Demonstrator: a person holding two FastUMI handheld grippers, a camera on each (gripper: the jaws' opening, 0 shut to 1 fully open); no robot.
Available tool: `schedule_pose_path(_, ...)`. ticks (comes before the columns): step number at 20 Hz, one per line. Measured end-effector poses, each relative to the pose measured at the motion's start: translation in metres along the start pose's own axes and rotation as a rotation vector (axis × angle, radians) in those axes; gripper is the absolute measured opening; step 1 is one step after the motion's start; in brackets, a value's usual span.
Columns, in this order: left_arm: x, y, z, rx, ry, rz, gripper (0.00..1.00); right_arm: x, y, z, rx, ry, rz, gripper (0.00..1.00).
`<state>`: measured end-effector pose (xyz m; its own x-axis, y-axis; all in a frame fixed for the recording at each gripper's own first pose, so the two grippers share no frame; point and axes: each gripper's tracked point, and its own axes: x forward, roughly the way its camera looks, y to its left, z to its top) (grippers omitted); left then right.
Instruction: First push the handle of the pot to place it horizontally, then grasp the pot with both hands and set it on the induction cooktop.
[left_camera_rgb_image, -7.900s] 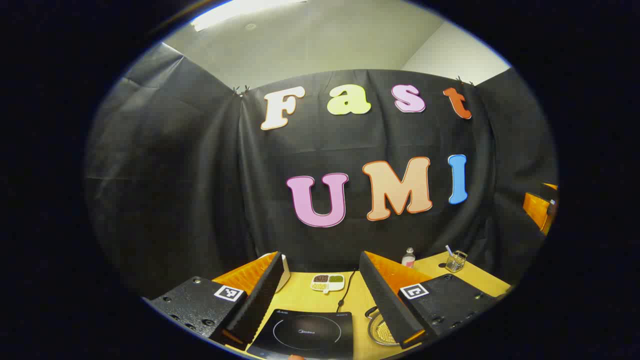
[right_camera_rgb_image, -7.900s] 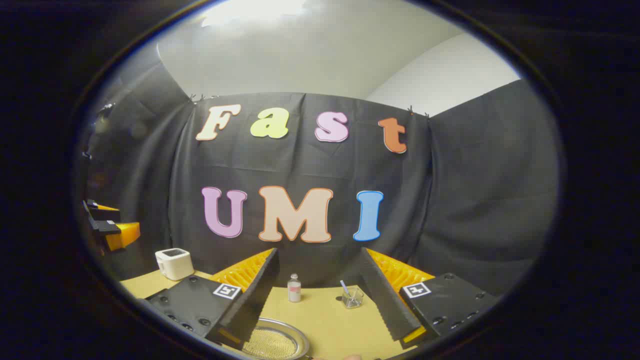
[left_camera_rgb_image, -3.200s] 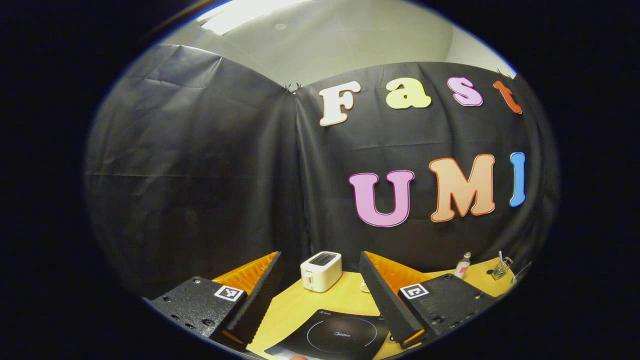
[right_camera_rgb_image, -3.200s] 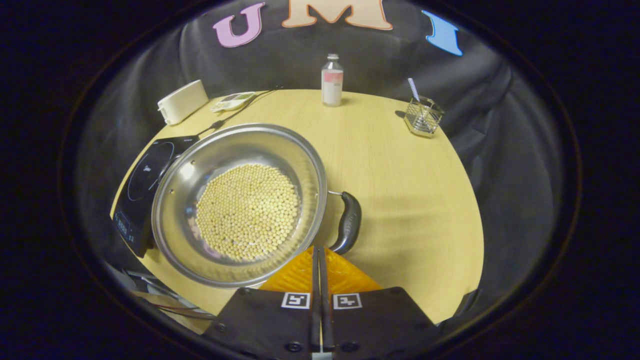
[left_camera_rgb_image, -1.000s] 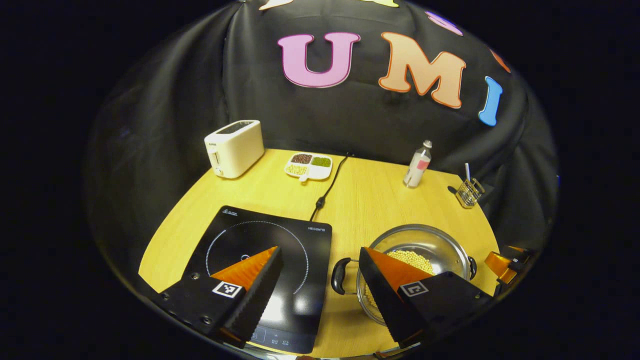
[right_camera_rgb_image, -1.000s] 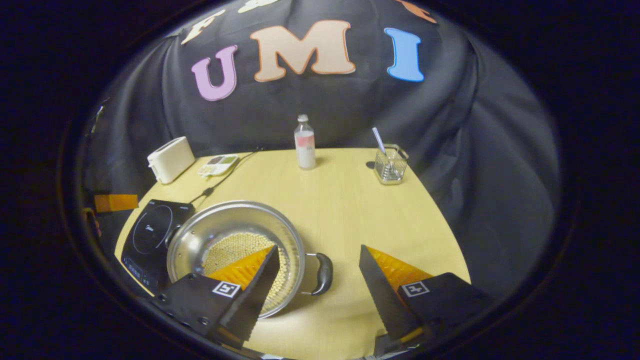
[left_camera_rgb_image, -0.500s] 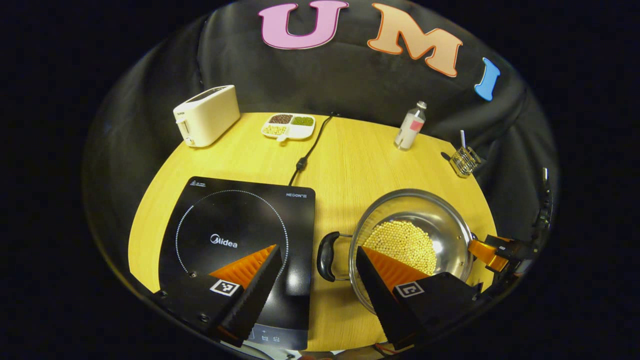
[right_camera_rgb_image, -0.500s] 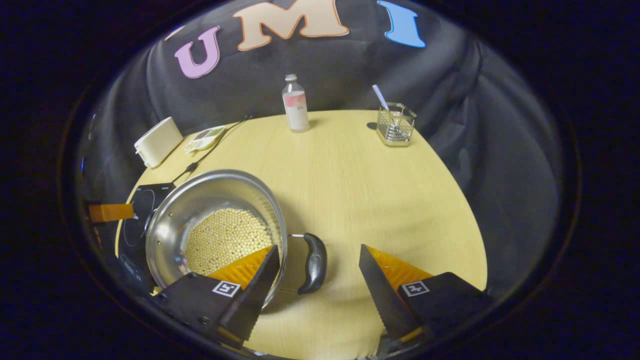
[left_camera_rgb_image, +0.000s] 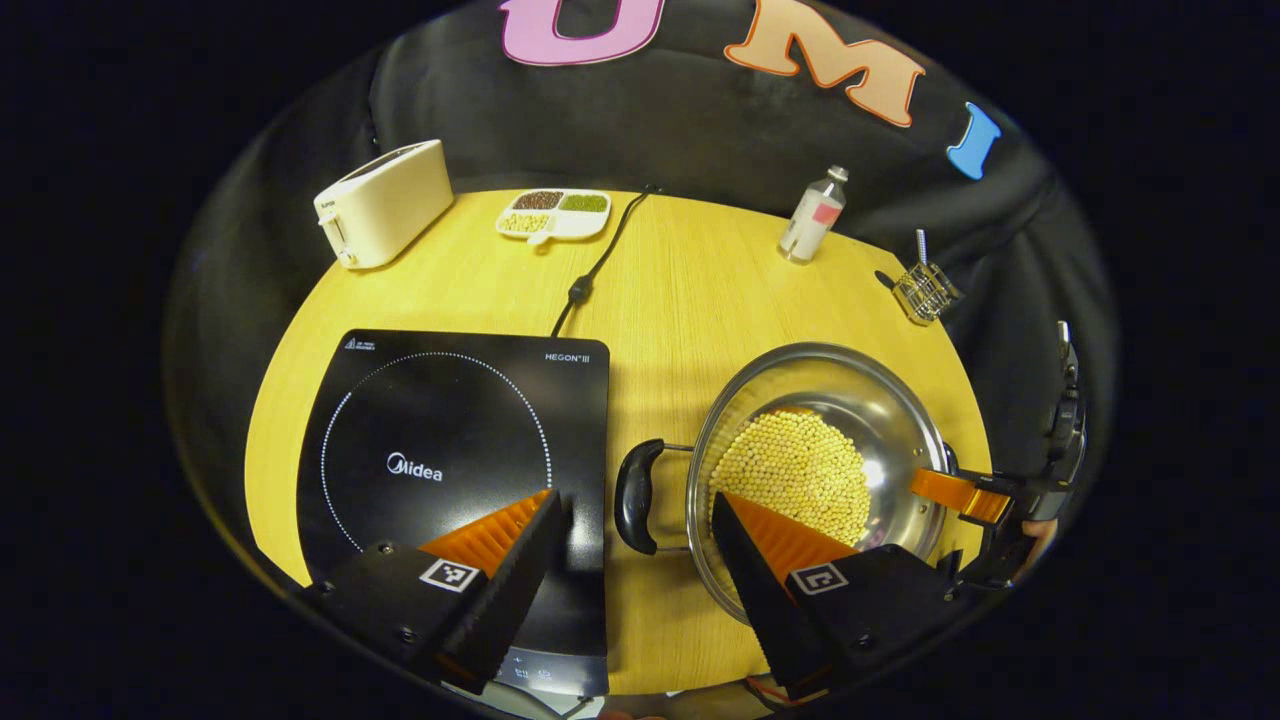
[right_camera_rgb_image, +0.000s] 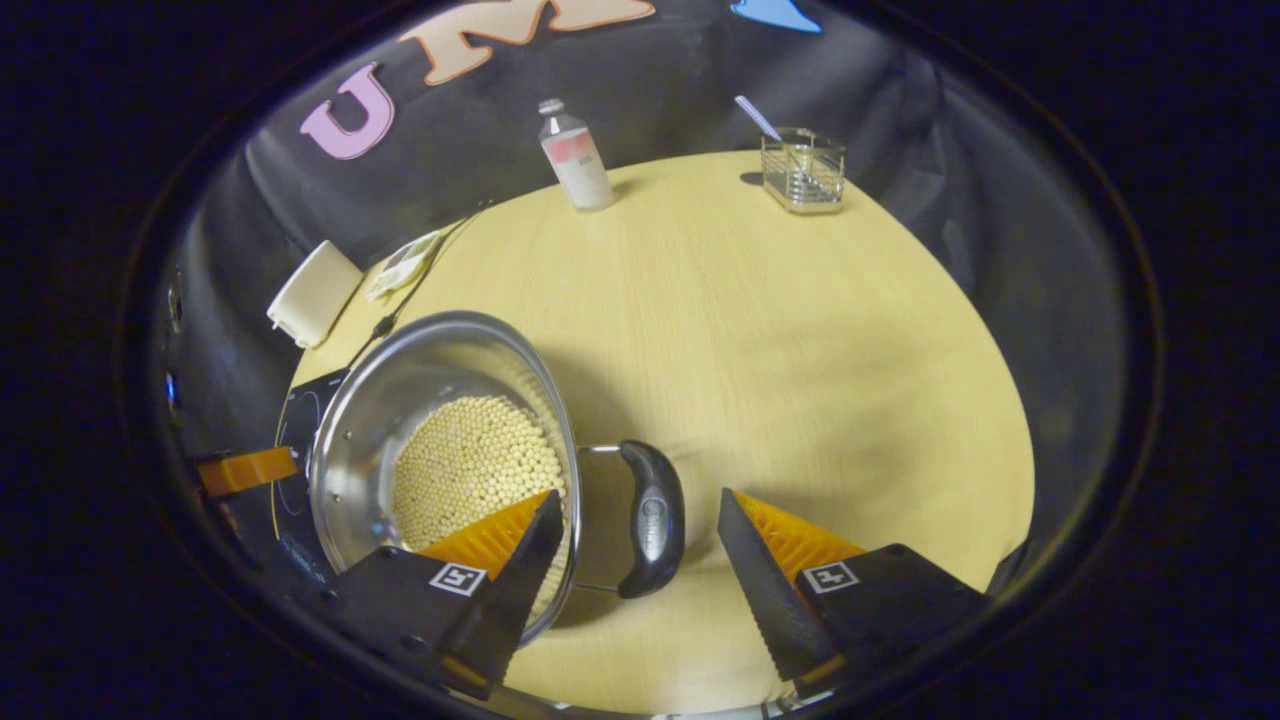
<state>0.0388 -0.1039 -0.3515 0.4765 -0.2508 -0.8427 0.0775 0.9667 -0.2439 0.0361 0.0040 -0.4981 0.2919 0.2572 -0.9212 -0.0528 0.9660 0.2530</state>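
Observation:
A steel pot (left_camera_rgb_image: 885, 400) holding yellow beans (left_camera_rgb_image: 795, 470) sits on the wooden table, to the right of the black induction cooktop (left_camera_rgb_image: 440, 440). Its two black handles point left and right. My left gripper (left_camera_rgb_image: 637, 500) is open, and the pot's left handle (left_camera_rgb_image: 633, 495) lies between its fingers, above the table. My right gripper (right_camera_rgb_image: 637, 500) is open around the right handle (right_camera_rgb_image: 652, 520). In the right gripper view the pot (right_camera_rgb_image: 400, 390) is at lower left, with the cooktop (right_camera_rgb_image: 298, 420) and the left gripper (right_camera_rgb_image: 245, 470) beyond it. The right gripper (left_camera_rgb_image: 965, 495) also appears past the pot's far rim.
At the back of the round table (left_camera_rgb_image: 700, 290) stand a white toaster (left_camera_rgb_image: 385, 200), a divided dish of beans (left_camera_rgb_image: 552, 210), a small bottle (left_camera_rgb_image: 812, 215) and a wire basket (left_camera_rgb_image: 925, 290). The cooktop's cord (left_camera_rgb_image: 590, 275) runs to the back edge.
Both grippers have dropped lower and closer to the pot, each bringing a handle between its open fingers. The right gripper, shut beside the handle 3.2 s ago, is now open.

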Motion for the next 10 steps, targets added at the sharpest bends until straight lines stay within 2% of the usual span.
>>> schedule_pose_path(3,0.008,-0.002,-0.007,0.001,0.049,-0.012,0.98,0.006,0.005,-0.008,0.036,0.044,0.030,0.96)
schedule_pose_path(9,0.025,-0.019,-0.020,0.000,0.126,-0.086,0.95,0.010,0.001,-0.020,-0.001,0.087,0.031,0.97)
schedule_pose_path(10,0.027,-0.016,-0.020,0.022,0.134,-0.074,0.95,0.010,0.001,-0.021,0.003,0.091,0.033,0.97)
